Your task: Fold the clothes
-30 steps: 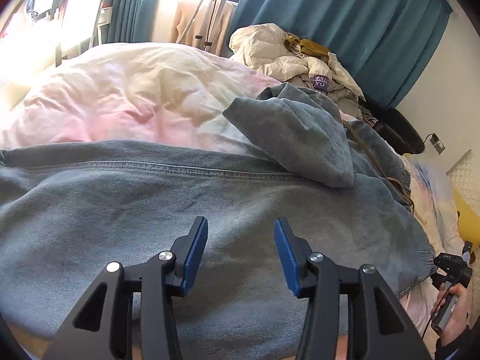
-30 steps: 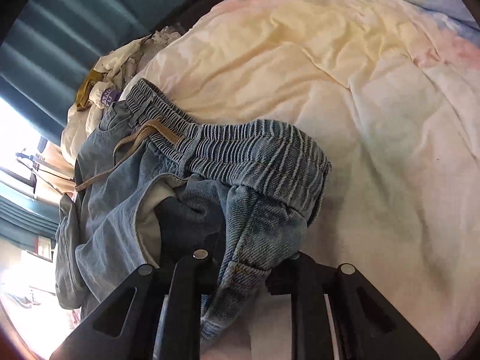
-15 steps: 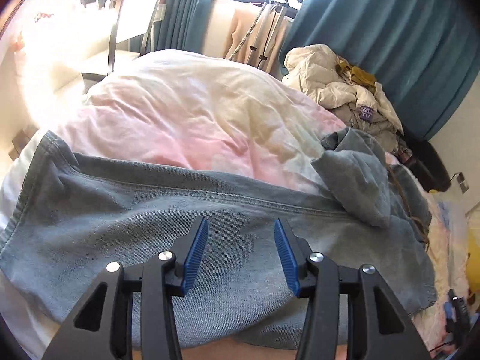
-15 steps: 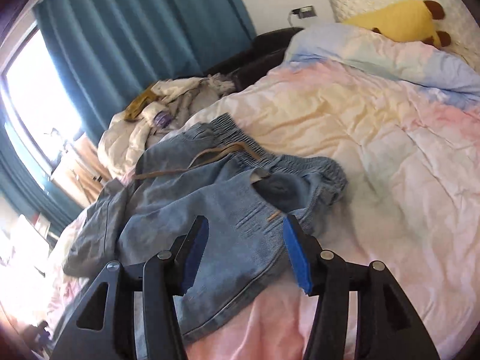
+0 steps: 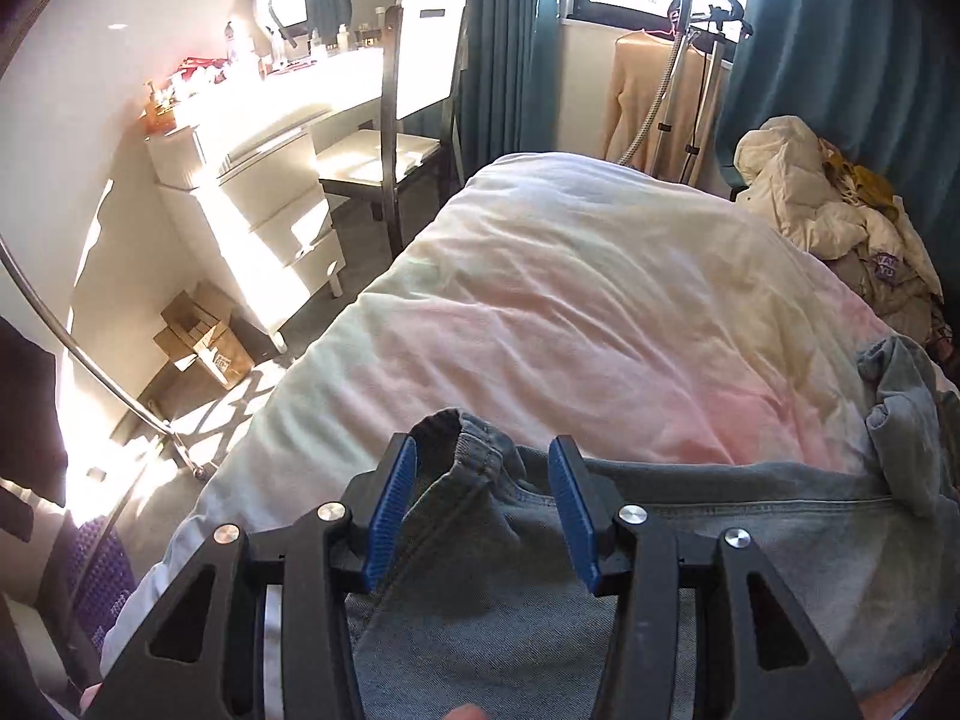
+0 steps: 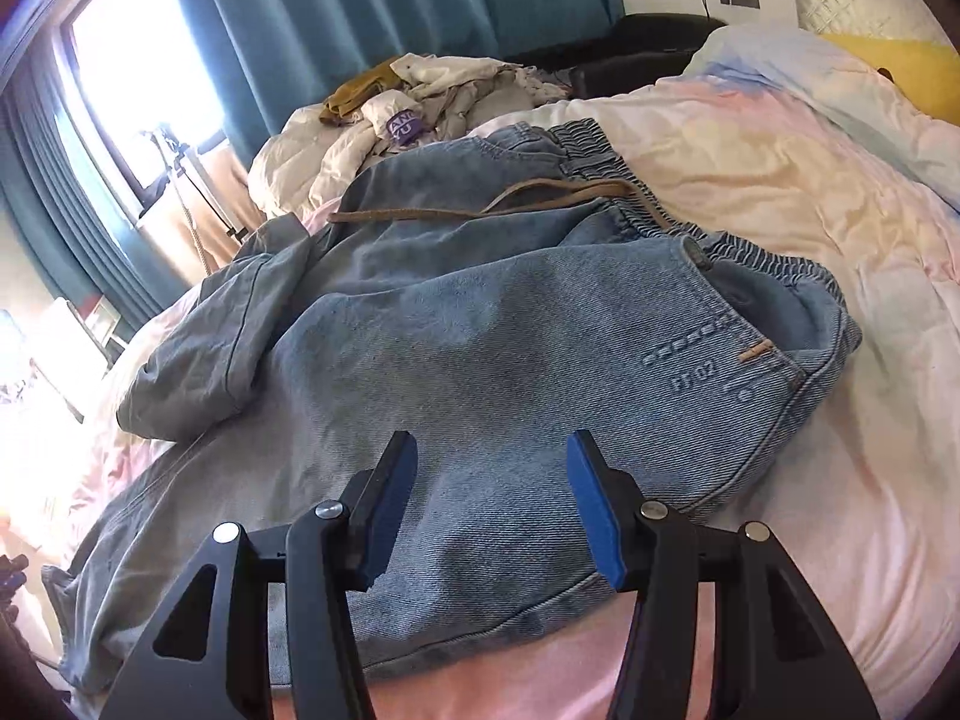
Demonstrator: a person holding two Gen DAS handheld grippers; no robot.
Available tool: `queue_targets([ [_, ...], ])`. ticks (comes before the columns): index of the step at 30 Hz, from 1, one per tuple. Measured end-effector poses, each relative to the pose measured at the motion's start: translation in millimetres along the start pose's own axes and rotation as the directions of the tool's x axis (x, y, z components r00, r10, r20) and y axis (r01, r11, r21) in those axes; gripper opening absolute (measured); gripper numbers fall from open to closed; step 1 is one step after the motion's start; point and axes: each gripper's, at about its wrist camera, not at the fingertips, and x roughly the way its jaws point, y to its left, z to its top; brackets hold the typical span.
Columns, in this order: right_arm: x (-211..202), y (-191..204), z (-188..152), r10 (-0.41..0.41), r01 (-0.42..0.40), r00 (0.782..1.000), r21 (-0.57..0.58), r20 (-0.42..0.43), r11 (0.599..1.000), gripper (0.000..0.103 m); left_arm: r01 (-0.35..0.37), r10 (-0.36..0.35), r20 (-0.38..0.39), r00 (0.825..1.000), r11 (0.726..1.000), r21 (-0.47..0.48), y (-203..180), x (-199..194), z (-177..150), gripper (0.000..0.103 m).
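Light blue jeans (image 6: pixel 480 330) lie spread across the pink and cream duvet (image 6: pixel 780 180). Their elastic waistband (image 6: pixel 750 258) and brown drawstring (image 6: pixel 480 210) are at the far right. My right gripper (image 6: pixel 489 504) stands open just above the seat of the jeans, with nothing pressed between its blue pads. In the left wrist view one jeans leg (image 5: pixel 720 540) runs across the bed. Its rumpled hem (image 5: pixel 462 432) lies between the tips of my left gripper (image 5: pixel 480 504), which is open, its pads apart from the cloth. The other leg (image 5: pixel 900 420) is folded over at the right.
A heap of unfolded clothes (image 6: pixel 420 96) sits at the far side of the bed. Past the bed's foot stand a chair (image 5: pixel 414 120), a white dresser (image 5: pixel 258 180), a cardboard box (image 5: pixel 198 336) and a garment steamer (image 5: pixel 690 60). A yellow plush (image 6: pixel 900 66) lies by the pillow.
My left gripper has travelled left along the jeans leg to its hem. My right gripper has let go of the bunched waist, opened and drawn back; the jeans now lie flatter.
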Motion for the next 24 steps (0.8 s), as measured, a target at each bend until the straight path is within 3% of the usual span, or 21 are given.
queue_targets([
  [8,20,4,-2,-0.007,0.007,0.999,0.002,-0.05,1.0,0.052,-0.032,0.034,-0.093,0.995,0.999,0.018,7,52,-9,0.046],
  [12,24,5,-2,-0.009,0.009,0.999,0.004,-0.054,1.0,0.052,-0.047,0.051,-0.1,0.994,0.998,0.041,-6,64,-16,0.032],
  [14,28,5,-2,-0.013,0.014,0.998,0.004,-0.061,1.0,0.052,-0.045,0.049,-0.086,0.995,0.997,0.055,-8,65,-17,0.017],
  [18,35,7,-3,-0.02,0.021,0.997,0.001,-0.076,1.0,0.052,-0.082,0.084,-0.022,0.996,0.994,0.075,-12,53,-5,0.011],
  [24,36,11,-4,-0.019,0.018,0.997,-0.013,-0.076,1.0,0.052,-0.097,0.096,0.047,0.994,0.995,0.037,-10,27,40,0.009],
])
